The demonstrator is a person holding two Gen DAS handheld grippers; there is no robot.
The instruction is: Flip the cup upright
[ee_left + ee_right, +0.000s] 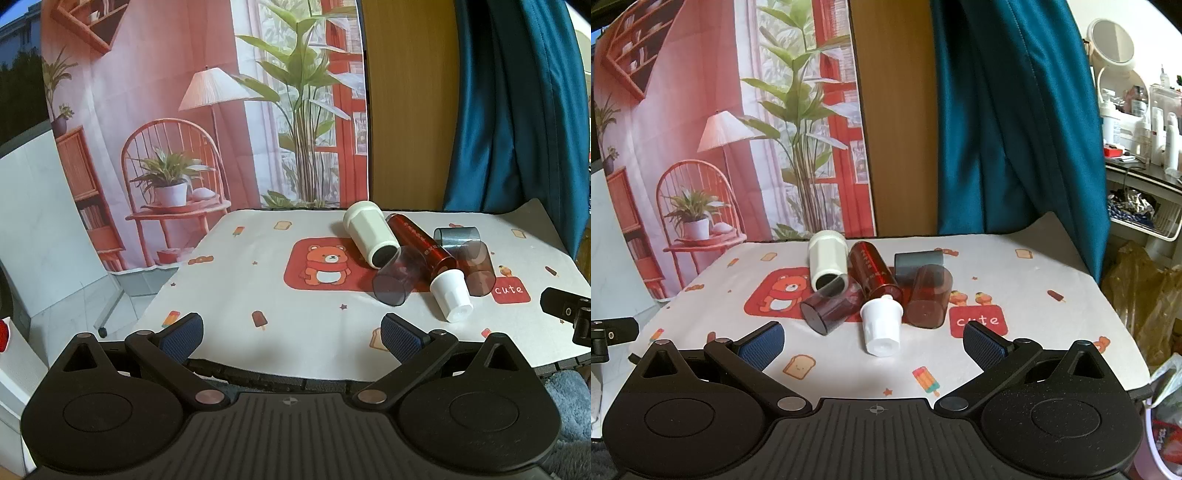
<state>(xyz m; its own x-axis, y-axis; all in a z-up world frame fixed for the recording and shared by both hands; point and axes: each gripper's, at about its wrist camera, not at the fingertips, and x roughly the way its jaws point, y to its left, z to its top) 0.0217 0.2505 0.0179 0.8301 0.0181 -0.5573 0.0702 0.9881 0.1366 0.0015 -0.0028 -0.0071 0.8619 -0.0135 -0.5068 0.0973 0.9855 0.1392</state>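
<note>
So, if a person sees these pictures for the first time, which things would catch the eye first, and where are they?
First, the heap of toppled cups in the middle of the printed table mat: a shiny red cylinder lies among a cream cup, a small white cup and tinted see-through ones. Behind the table hangs a pink room-scene backdrop, beside a teal curtain.

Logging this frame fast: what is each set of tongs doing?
Left tongs: open, holding nothing, short of the cups.
Right tongs: open, holding nothing; small white cup lies between the fingers, untouched.
</note>
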